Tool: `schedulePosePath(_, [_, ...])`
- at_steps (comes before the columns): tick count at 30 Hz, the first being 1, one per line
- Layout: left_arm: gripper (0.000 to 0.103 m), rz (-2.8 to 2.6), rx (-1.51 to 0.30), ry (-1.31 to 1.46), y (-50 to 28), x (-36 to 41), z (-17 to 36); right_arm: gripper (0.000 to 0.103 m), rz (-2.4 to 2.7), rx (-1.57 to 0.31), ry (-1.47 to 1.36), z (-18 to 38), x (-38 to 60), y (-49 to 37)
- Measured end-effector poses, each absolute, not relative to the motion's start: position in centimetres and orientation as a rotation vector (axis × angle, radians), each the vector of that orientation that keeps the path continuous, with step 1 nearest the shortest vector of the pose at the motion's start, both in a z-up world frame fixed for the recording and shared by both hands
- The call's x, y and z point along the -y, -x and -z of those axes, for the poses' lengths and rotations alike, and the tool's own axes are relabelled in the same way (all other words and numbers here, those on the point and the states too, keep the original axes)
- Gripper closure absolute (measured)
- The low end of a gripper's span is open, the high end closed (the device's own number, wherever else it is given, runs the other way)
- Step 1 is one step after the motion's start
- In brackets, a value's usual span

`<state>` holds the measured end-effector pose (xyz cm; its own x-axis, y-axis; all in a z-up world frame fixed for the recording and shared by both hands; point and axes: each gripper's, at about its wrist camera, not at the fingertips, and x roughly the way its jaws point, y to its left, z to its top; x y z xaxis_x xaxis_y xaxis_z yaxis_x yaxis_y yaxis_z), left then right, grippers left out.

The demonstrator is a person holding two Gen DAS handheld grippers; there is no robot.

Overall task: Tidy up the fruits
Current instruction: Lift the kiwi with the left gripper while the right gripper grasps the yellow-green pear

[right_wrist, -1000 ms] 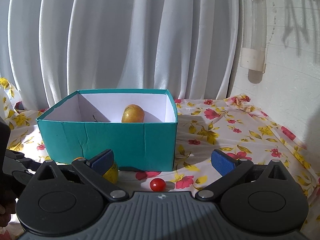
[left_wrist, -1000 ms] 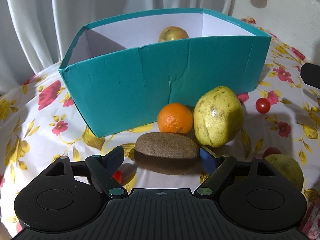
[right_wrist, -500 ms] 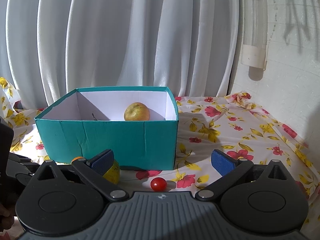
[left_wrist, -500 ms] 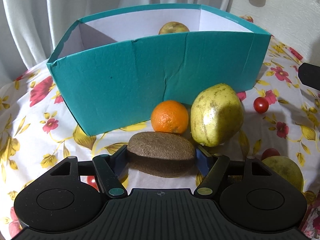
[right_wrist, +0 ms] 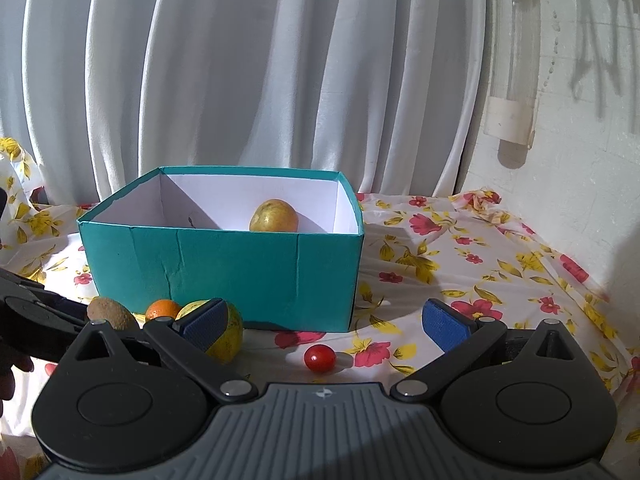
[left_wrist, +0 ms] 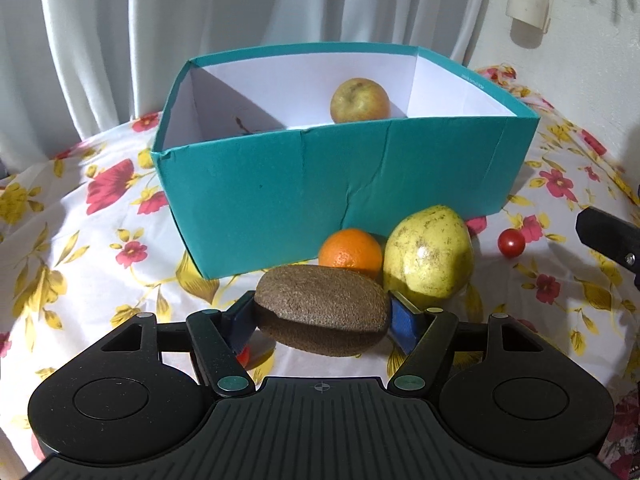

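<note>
My left gripper (left_wrist: 322,322) is shut on a brown kiwi (left_wrist: 322,308), its blue pads pressing both ends, and the kiwi hangs a little above the flowered cloth. Behind it sit an orange (left_wrist: 350,250) and a yellow-green pear (left_wrist: 428,258), both against the teal box (left_wrist: 280,196). An apple (left_wrist: 359,101) lies inside the box. In the right wrist view my right gripper (right_wrist: 326,324) is open over a cherry tomato (right_wrist: 319,357), with nothing between its fingers. The same kiwi (right_wrist: 112,314), orange (right_wrist: 162,309), pear (right_wrist: 228,332) and boxed apple (right_wrist: 274,217) also show there.
The teal box (right_wrist: 224,264) has white inner walls and a divider. A cherry tomato (left_wrist: 511,243) lies right of the pear, and another red one (left_wrist: 243,354) peeks under the left finger. White curtains hang behind; a wall stands at the right.
My left gripper closed on the kiwi and lifted it off the cloth; the box interior now shows more from above. The right gripper has barely moved.
</note>
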<state>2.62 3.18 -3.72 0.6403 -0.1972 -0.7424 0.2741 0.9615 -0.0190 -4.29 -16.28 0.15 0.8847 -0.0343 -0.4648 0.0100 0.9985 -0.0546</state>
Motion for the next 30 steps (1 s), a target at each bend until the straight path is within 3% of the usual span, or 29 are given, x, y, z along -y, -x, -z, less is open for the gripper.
schedulePosePath(15, [0.030,0.231,-0.775,-0.055,-0.6,-4.2,0.3,0.001,-0.070,-0.541,0.054,1.8,13.7,7.1])
schedulePosePath(30, [0.030,0.234,-0.763,-0.052,0.4,-4.5,-0.8,0.020,-0.179,-0.637,0.006,3.9,12.3,7.5])
